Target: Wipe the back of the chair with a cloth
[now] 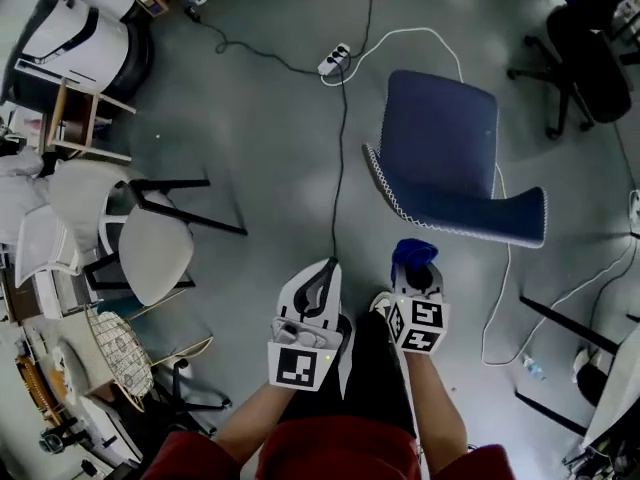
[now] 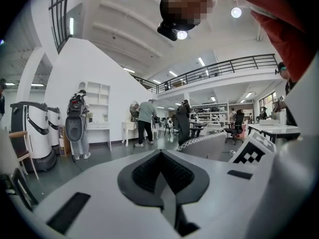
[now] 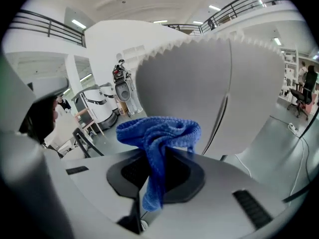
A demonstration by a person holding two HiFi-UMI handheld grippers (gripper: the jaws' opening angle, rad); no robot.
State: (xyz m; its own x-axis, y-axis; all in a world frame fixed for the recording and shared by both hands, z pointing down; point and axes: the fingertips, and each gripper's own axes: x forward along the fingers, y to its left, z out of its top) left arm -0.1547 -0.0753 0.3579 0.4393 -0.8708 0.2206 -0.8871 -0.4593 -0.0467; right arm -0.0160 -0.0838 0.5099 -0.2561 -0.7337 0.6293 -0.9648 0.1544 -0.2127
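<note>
A blue chair (image 1: 440, 138) stands on the grey floor ahead of me, its curved back (image 1: 470, 218) with a white-stitched edge nearest to me. My right gripper (image 1: 415, 266) is shut on a crumpled blue cloth (image 1: 413, 252), a short way below the back's rim and apart from it. In the right gripper view the cloth (image 3: 158, 133) hangs out of the shut gripper (image 3: 162, 152), and the chair's back (image 3: 214, 88) fills the view just beyond. My left gripper (image 1: 325, 270) sits to the left, shut with nothing in it; the left gripper view shows its jaws (image 2: 160, 156) together.
A white chair (image 1: 150, 243) and a wire basket (image 1: 118, 348) stand at the left. A power strip (image 1: 334, 60) with black and white cables lies beyond the blue chair. A black office chair (image 1: 590, 58) is at the top right. White machines (image 1: 80, 38) stand at the top left.
</note>
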